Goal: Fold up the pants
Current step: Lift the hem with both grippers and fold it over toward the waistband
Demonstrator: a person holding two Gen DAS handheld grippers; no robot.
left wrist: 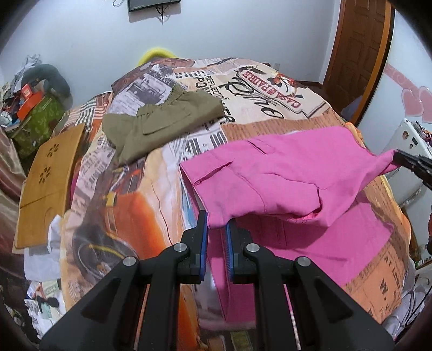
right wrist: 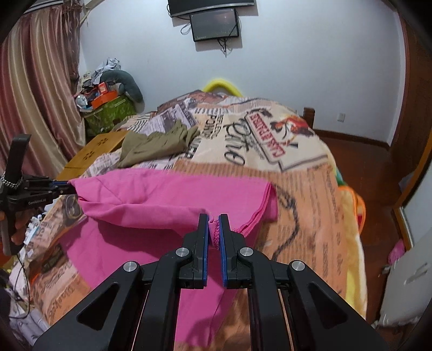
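The pink pants (left wrist: pixel 291 178) lie across the near part of the bed (left wrist: pixel 151 205), their upper layer lifted off the lower one and stretched in a sagging band between two grippers, while the rest of the cloth stays flat on the printed bedspread and hangs over the bed's near edge. The left gripper (left wrist: pixel 217 225) is clenched on one corner of that lifted layer, the fabric pinched between its blue pads. The right gripper (right wrist: pixel 213 224) is clamped on the opposite corner, a bunched seam edge showing between its pads. In the right wrist view the person's hand (right wrist: pixel 19 224) holds the left tool's handle at the pants' left end. Beyond the pants, further up the bed, a crumpled olive garment (left wrist: pixel 159 127) lies apart from them. To the left of the pants, beside the bed, stands a wooden board (left wrist: pixel 46 178) with flower cut-outs. Behind the pants, on the far wall, hangs a dark screen (right wrist: pixel 214 25).
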